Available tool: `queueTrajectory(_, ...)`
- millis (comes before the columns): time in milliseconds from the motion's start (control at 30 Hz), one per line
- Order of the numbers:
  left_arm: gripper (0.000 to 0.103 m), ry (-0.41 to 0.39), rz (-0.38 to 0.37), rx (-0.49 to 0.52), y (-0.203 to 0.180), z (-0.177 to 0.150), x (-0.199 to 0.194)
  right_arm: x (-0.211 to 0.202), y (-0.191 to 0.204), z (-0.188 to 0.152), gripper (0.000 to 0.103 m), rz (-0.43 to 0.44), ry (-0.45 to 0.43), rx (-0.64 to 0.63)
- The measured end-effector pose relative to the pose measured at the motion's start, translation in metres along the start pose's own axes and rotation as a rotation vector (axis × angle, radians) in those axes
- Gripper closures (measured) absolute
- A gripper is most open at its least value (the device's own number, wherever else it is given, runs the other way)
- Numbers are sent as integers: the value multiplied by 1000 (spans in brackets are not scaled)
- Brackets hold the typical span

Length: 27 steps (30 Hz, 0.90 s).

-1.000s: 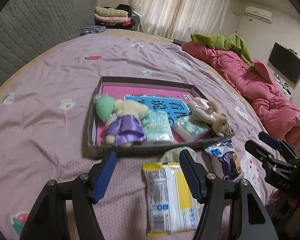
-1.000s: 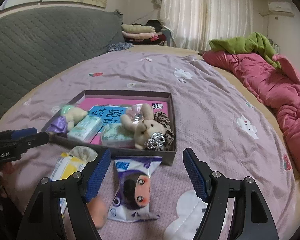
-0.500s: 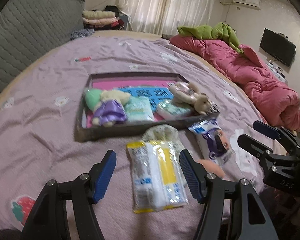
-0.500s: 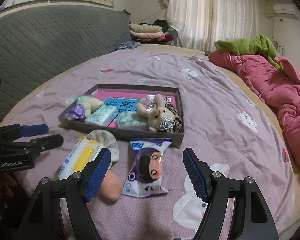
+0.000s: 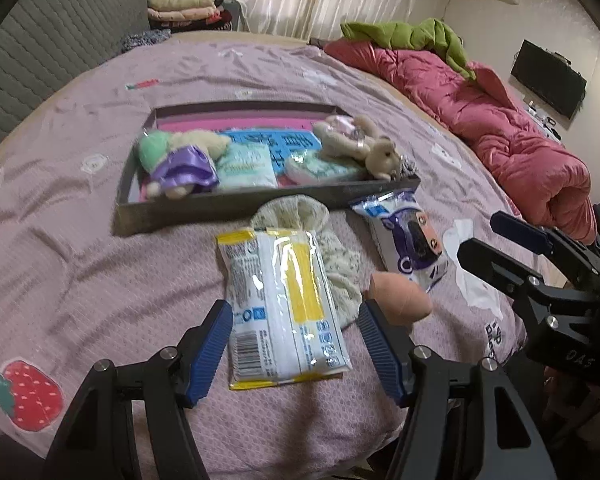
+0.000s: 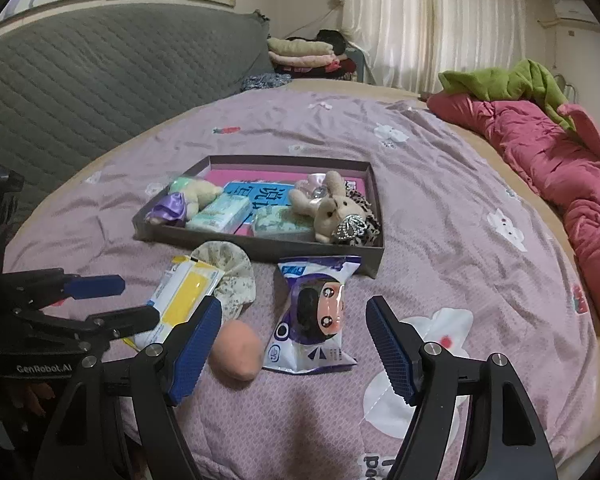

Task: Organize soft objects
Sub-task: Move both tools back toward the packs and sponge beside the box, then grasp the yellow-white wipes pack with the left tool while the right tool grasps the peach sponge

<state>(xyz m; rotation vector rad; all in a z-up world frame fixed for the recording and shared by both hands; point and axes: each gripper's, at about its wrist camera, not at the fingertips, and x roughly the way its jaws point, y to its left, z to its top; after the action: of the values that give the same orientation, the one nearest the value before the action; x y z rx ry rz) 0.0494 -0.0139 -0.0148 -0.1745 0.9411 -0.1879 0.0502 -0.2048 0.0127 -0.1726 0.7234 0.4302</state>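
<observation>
A dark shallow box [image 5: 236, 203] [image 6: 260, 245] on the purple bedspread holds a doll in a purple dress [image 5: 180, 164], two tissue packs and a beige plush rabbit [image 6: 324, 208]. In front of it lie a yellow-and-white pack [image 5: 284, 300] [image 6: 180, 300], a floral cloth pouch [image 5: 300, 216] [image 6: 228, 268], a peach soft ball [image 5: 400, 298] [image 6: 236, 350] and a purple cartoon-face pack [image 5: 408, 240] [image 6: 316, 316]. My left gripper [image 5: 296, 348] is open, straddling the near end of the yellow pack. My right gripper [image 6: 294, 344] is open, empty, around the near end of the cartoon pack.
A pink quilt [image 5: 500, 128] [image 6: 560, 160] with a green cloth on it lies along the right side of the bed. A grey quilted headboard [image 6: 100, 80] stands on the left. Folded clothes [image 5: 184, 8] sit at the back. The bed's front edge is just under both grippers.
Both grippers have drawn back toward the bed's front edge, so the box looks farther away and the peach ball has come into view. Both stay open and empty.
</observation>
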Motion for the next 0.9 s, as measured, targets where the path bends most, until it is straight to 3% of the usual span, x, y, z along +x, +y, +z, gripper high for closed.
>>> queueTrajectory(167,38,49,11,7,-4,-6,11,4,0,-6,27,1,22,-23)
queueTrajectory(467,38,99,102,9,0,-12,30,14,0,-13,27,41,75,-39)
queueTrajectory(633,36,110,81,-50,14,-11,28,28,12,-18,27,72,124,-91)
queueTrajectory(733,36,114,27,-68,15,-11,25,33,20,-21,27,60,142,-137)
queueTrajectory(900,35,122,18,-37,5,-11,29,30,14,-19,27,54,123,-113)
